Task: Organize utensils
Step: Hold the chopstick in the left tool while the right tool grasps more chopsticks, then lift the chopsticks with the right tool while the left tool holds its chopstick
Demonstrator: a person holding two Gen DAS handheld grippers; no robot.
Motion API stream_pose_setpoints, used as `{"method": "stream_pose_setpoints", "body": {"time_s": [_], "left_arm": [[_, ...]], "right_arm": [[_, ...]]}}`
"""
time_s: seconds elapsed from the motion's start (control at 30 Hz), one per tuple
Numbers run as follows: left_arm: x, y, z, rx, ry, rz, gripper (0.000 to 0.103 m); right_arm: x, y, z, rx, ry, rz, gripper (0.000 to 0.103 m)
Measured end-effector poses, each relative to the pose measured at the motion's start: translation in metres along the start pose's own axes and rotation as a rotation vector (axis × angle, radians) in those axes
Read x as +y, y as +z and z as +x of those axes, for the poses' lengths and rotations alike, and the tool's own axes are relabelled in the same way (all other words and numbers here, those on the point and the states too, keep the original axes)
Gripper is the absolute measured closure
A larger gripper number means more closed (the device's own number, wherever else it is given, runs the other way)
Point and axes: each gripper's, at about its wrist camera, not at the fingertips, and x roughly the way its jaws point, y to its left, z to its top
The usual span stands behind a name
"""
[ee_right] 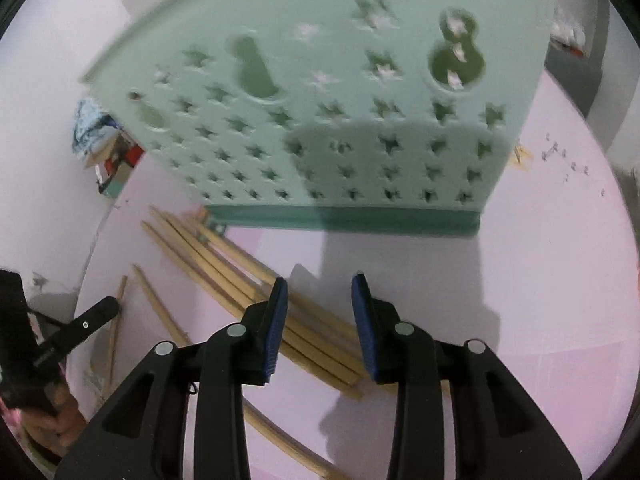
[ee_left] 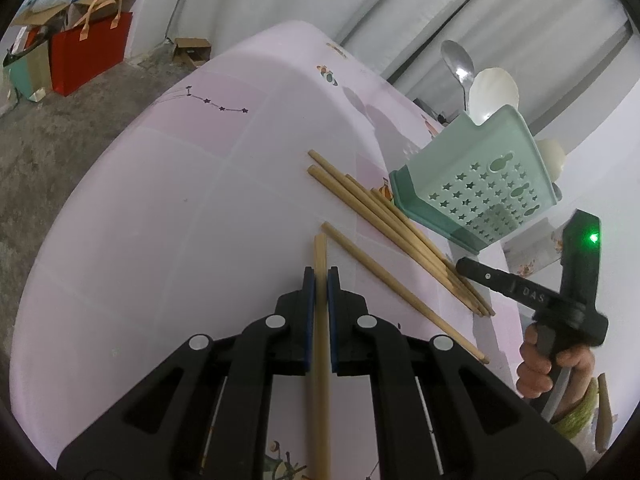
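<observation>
Chopsticks remain mostly unsorted. 1 chopstick point(ee_left: 320, 264) is clamped in the left gripper point(ee_left: 321, 280) above the table point(ee_left: 160, 200). Rightward, 5 loose chopsticks point(ee_left: 384, 220) lie beside the green holder point(ee_left: 480, 184), already holding spoons point(ee_left: 460, 68). The right gripper point(ee_right: 319, 304) hovers over them, parted, empty.

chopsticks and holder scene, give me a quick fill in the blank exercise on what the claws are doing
1. The left claw is shut on one ____.
2. The right claw hangs ____ over the bundle of chopsticks.
3. The green holder has cutouts shaped like ____.
4. A metal ____ stands in the holder.

Missing words: chopstick; open; stars; spoon
</observation>
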Motion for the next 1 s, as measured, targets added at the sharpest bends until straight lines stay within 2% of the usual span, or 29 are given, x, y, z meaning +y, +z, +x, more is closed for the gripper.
{"method": "stream_pose_setpoints", "body": {"time_s": [0.1,0.3,0.37,0.4,0.47,0.5,0.6,0.87,1.0], "left_arm": [[0.000,0.000,0.000,0.001,-0.001,-0.003,0.098],[-0.001,0.001,0.001,0.002,0.001,0.001,0.098],[-0.001,0.002,0.000,0.002,0.003,0.000,0.098],[0.000,0.002,0.000,0.002,0.002,0.001,0.098],[-0.001,0.002,0.000,0.002,0.003,0.003,0.098],[0.000,0.002,0.000,0.002,0.003,0.002,0.098],[0.000,0.002,0.000,0.002,0.002,0.003,0.098],[0.000,0.003,0.000,0.004,0.006,0.006,0.098],[-0.001,0.003,0.000,0.004,0.008,0.010,0.098]], "right_arm": [[0.021,-0.016,-0.005,0.054,0.082,-0.062,0.062],[0.057,-0.040,-0.014,0.090,0.060,-0.213,0.061],[0.067,-0.043,-0.019,0.087,0.027,-0.268,0.066],[0.070,-0.044,-0.021,0.092,0.024,-0.280,0.074],[0.078,-0.046,-0.023,0.093,-0.017,-0.304,0.078],[0.082,-0.051,-0.024,0.092,-0.036,-0.314,0.088],[0.091,-0.062,-0.027,0.099,-0.031,-0.285,0.090],[0.034,-0.090,-0.054,0.125,-0.013,-0.188,0.090],[0.010,-0.093,-0.062,0.113,-0.048,-0.131,0.088]]}}
